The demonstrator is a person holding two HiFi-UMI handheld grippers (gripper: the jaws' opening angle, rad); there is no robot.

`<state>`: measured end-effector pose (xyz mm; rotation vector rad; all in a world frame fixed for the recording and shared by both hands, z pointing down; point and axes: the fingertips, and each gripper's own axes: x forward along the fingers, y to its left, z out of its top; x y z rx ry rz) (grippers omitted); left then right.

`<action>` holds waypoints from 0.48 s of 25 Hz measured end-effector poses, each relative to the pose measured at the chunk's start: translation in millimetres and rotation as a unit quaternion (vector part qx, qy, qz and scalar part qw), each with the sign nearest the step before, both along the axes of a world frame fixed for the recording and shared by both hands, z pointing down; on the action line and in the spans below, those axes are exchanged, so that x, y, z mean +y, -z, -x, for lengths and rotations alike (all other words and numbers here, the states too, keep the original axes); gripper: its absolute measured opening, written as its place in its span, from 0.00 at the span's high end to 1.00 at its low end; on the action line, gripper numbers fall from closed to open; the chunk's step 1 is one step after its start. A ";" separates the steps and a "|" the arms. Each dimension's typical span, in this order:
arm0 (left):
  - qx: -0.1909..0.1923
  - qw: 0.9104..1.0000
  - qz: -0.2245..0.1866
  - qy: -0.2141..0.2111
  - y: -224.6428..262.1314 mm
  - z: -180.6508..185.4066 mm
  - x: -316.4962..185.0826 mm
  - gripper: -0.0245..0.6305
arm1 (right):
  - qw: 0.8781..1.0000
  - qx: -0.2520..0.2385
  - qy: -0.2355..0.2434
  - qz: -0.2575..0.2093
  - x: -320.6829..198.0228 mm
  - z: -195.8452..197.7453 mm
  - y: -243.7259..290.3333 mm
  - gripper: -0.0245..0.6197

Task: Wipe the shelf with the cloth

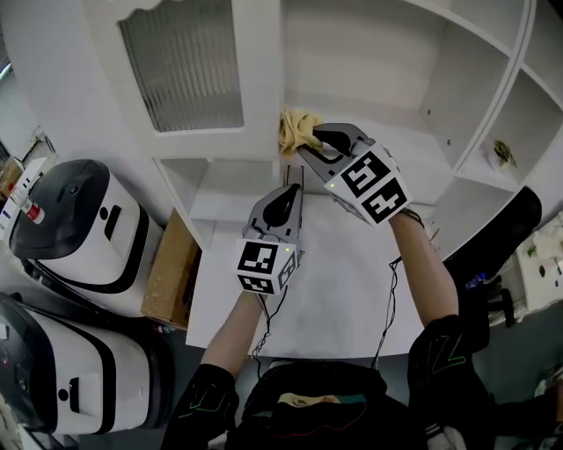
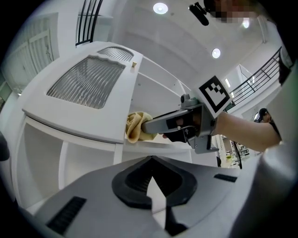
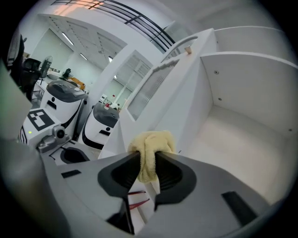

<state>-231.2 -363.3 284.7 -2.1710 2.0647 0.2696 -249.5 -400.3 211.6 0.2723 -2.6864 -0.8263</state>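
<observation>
While the right gripper has its jaws clamped on the cloth at upper centre, by the shelf's left front corner, press it flat and sweep evenly rightward. The left gripper hangs below, jaws together, empty.

Count entry, all views.

- Grippers: 2, the left gripper and the right gripper.
- Marker cubes: 2, one per gripper.
- Cloth: 1, yellow.
- Shelf unit: 1, white.
- Ribbed-glass door: 1, on the unit.
- Surface: 1, white.
- White-and-black machines: 2, left of the surface, the upper machine and the lower machine.
- Cardboard box: 1, brown.
- Small dark object: 1, in a right-hand compartment, too small to identify.
- Round ceiling lights: 2 clearly seen.
</observation>
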 end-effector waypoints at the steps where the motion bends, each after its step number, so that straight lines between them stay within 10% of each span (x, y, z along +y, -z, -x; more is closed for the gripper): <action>1: 0.001 1.000 0.002 0.001 -2.5 0.4 1.2 0.96 | 1.000 0.003 -0.007 -0.001 -1.6 3.0 -3.4 0.80; 12: 0.018 1.000 0.026 0.002 -28.8 -0.1 2.4 0.96 | 0.999 0.002 -0.048 0.004 -13.0 2.0 -7.5 0.80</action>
